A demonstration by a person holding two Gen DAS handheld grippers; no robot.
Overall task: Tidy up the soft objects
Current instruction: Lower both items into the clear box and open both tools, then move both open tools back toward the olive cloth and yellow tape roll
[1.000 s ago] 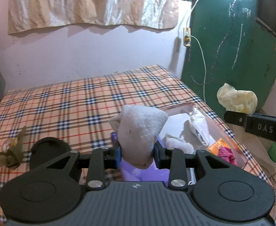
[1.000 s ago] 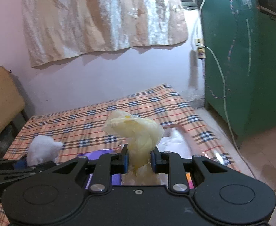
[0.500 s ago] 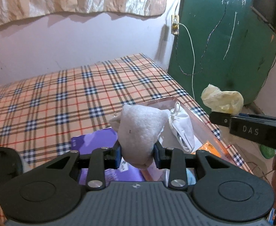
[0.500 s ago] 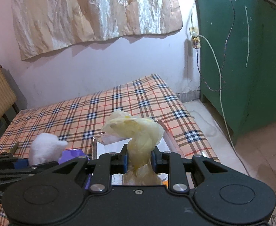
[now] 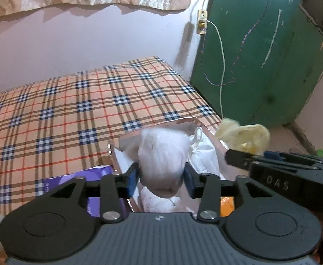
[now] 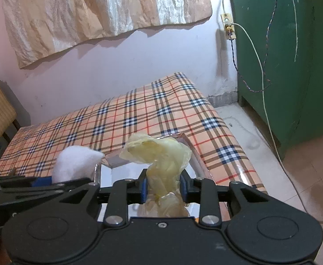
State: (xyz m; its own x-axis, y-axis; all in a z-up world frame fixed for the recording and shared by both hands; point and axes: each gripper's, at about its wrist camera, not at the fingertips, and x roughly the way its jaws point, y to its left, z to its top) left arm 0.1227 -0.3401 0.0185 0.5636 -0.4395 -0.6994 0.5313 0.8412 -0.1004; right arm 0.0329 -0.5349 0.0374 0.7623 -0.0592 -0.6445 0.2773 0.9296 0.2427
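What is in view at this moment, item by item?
white soft wad: 1, white, in left gripper above the box
yellow crumpled bag: 1, pale yellow, in right gripper
clear box: 1, transparent, near bed edge
white drawstring pouch: 1, white, inside box
purple packet: 1, purple, left of box
plaid bed cover: 1, orange check
green cabinet: 1, green, right
curtain: 1, beige, on wall
left gripper: 1, black, shut
right gripper: 1, black, shut

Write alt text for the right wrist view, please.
A black claw pinches a crumpled yellow bag above a clear box on a plaid bed. At left, another claw holds a white fluffy wad.
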